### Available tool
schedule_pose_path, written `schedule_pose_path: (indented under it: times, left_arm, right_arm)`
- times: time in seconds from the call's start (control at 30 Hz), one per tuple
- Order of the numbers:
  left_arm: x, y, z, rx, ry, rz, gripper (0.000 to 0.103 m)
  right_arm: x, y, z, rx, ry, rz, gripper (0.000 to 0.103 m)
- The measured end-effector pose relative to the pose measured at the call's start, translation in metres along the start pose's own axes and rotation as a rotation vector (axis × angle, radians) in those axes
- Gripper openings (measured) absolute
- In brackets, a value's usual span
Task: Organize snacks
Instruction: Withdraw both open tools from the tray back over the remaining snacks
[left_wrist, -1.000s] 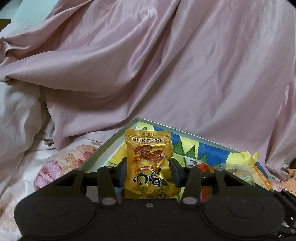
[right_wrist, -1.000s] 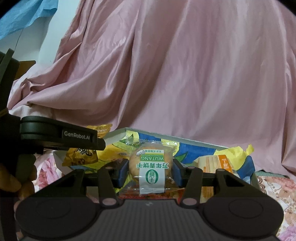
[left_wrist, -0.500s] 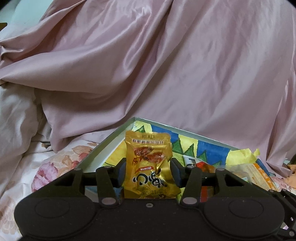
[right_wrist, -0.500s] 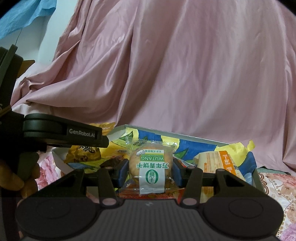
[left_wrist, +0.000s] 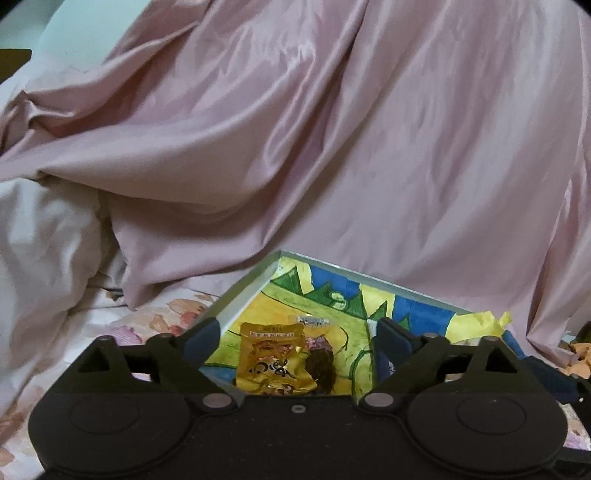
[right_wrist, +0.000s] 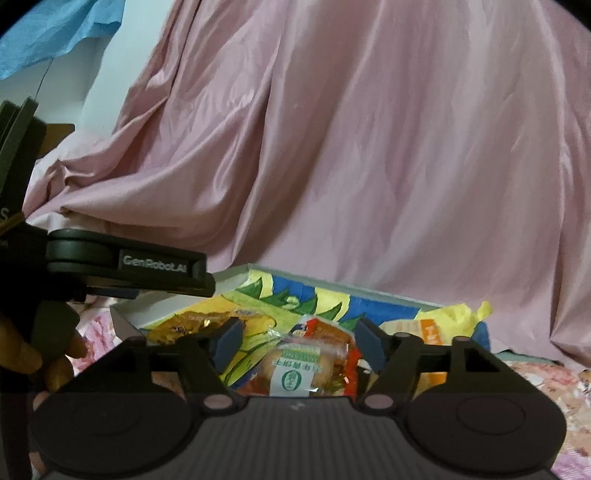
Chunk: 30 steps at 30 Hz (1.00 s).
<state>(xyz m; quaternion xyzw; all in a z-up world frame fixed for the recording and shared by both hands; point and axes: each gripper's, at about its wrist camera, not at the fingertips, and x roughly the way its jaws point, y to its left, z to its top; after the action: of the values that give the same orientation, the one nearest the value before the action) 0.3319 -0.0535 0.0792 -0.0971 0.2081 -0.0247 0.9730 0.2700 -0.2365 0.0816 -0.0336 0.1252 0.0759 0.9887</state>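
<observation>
Gold packet (left_wrist: 275, 363) between spread left tool (left_wrist: 295, 341) fingers

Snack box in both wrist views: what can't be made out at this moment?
- Left wrist: the near part of the box and the gold packet's lower edge are hidden by the left gripper body.
- Right wrist: the biscuit packet's lower edge is hidden by the right gripper; the orange pack is partly covered, its print unreadable.

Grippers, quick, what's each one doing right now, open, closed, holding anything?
Left gripper: open, holding nothing; gold snack packet lies in the box.
Right gripper: open, holding nothing; green-label biscuit lies below.
</observation>
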Motion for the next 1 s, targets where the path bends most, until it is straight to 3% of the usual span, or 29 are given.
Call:
schedule_pose_path:
  times: [0.13, 0.4, 0.73, 1.0]
  left_arm:
    - [-0.022, 0.003, 0.002, 0.004, -0.033, 0.006, 0.102]
    - [-0.07, 0.01, -0.006, 0.022, -0.076, 0.005, 0.102]
    - [-0.133, 0.025, -0.022, 0.006, -0.118, 0.02, 0.102]
    - [-0.178, 0.039, -0.054, 0.022, -0.114, 0.036, 0.102]
  right_arm:
    - [-0.018, -0.002, 0.005, 0.011, -0.026, -0.005, 0.085]
    - [-0.064, -0.004, 0.011, 0.036, -0.084, 0.0, 0.1]
    - [-0.122, 0.008, 0.005, 0.022, -0.113, -0.014, 0.103]
    - [-0.169, 0.015, -0.012, 0.03, -0.095, -0.009, 0.103]
